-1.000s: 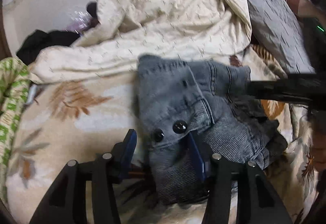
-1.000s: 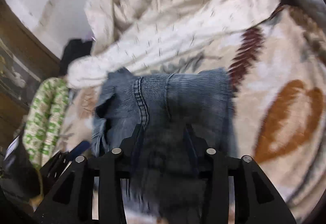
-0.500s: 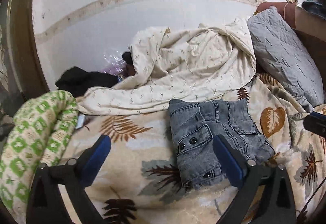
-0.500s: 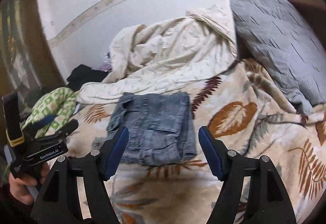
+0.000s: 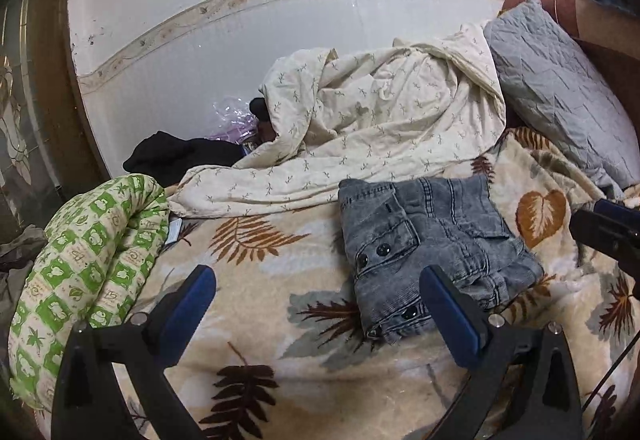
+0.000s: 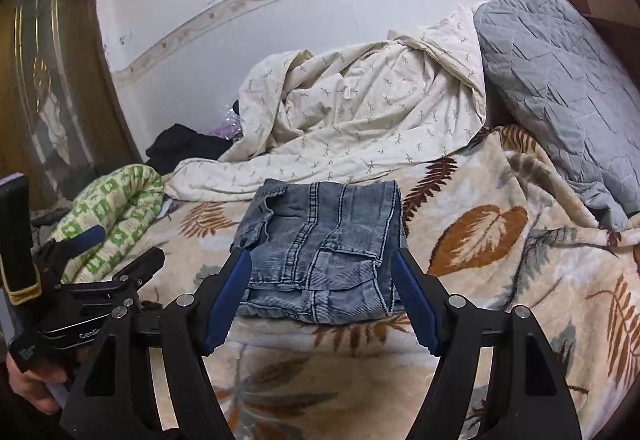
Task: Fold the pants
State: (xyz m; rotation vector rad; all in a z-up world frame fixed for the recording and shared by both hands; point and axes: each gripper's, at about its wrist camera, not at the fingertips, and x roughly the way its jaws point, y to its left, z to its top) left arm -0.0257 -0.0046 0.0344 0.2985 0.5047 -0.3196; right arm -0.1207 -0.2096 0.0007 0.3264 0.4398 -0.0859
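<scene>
The grey-blue denim pants lie folded into a compact rectangle on the leaf-patterned blanket; they also show in the right wrist view. My left gripper is open and empty, held back from the pants, which sit just ahead of its right finger. My right gripper is open and empty, with the near edge of the pants between its blue pads but apart from them. The left gripper also shows at the left edge of the right wrist view.
A crumpled cream duvet lies behind the pants. A grey quilted pillow is at the right. A green-and-white rolled quilt lies at the left edge. Dark clothes sit by the white wall.
Both grippers have let go of the pants, opened wide and pulled back and up. The pants now lie folded on the blanket, farther from both cameras.
</scene>
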